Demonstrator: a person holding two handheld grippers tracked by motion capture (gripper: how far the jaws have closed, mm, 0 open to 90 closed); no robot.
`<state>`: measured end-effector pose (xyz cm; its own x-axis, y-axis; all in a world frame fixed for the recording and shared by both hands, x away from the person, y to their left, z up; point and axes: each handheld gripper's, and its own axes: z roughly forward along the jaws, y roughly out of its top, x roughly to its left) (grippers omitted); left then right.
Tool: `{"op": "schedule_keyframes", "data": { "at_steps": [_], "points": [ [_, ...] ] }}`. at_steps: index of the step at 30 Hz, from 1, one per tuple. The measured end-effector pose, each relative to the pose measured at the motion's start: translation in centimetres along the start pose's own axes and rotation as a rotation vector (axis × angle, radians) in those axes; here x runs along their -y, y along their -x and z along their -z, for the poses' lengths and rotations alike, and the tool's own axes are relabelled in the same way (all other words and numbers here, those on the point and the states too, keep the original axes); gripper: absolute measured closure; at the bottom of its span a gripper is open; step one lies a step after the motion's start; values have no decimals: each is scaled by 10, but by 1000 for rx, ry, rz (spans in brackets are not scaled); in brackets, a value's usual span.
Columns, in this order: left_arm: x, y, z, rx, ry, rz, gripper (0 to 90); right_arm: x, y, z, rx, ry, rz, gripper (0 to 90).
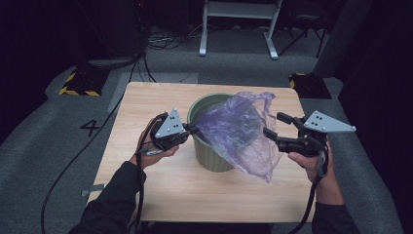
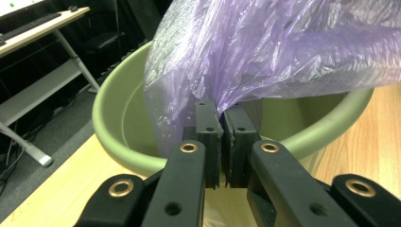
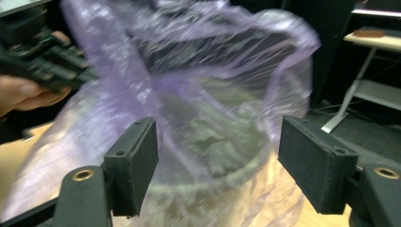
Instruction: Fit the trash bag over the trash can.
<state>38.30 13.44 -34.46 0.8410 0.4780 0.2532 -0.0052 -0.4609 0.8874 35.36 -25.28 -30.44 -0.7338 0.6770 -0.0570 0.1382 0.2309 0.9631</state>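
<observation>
The table (image 1: 146, 195) is a square, light wood-grain top standing on grey carpeted floor (image 1: 44, 146). One item rests directly on it: a green ribbed plastic bucket (image 1: 213, 157), upright, set near the centre and slightly toward the far edge. A purple translucent plastic bag (image 1: 241, 131) lies over the bucket's rim and hangs down its right side toward the tabletop; contact with the wood cannot be confirmed.
</observation>
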Motion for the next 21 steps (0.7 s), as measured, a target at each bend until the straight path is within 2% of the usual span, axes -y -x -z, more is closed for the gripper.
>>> {"op": "schedule_keyframes", "data": {
  "at_steps": [2,3,4,6,7,9,10,12,13,14,16,18,20,21],
  "points": [
    [0,2,3,-7,-2,-6,876,0,-10,3,-12,-26,15,296],
    [0,2,4,-9,0,-6,877,0,-16,4,-46,-27,25,296],
    [0,3,5,-12,-3,-12,875,1,-18,5,-55,-24,29,304],
    [-1,4,6,-29,-6,-11,832,5,-27,3,-90,-27,47,459],
    [-1,4,6,-30,-2,-10,801,6,-32,0,-96,-39,70,483],
    [-1,4,7,-25,12,4,717,11,-38,-6,-109,-51,99,657],
    [-1,4,8,-27,16,12,695,12,-40,-8,-113,-52,105,686],
    [-2,5,12,-4,38,28,673,16,-43,-14,-131,-58,117,780],
    [-3,6,15,-2,46,23,654,16,-44,-15,-133,-58,118,816],
    [-5,8,18,-3,49,20,598,18,-47,-16,-134,-67,125,859],
    [-9,11,23,24,55,33,504,19,-52,-18,-133,-73,159,888],
    [-13,15,26,30,74,43,442,17,-56,-18,-140,-76,171,898],
    [-18,21,29,57,89,72,322,15,-61,-19,-144,-78,181,899],
    [-21,25,29,56,94,76,298,14,-64,-20,-147,-85,181,899]
  ]
}}
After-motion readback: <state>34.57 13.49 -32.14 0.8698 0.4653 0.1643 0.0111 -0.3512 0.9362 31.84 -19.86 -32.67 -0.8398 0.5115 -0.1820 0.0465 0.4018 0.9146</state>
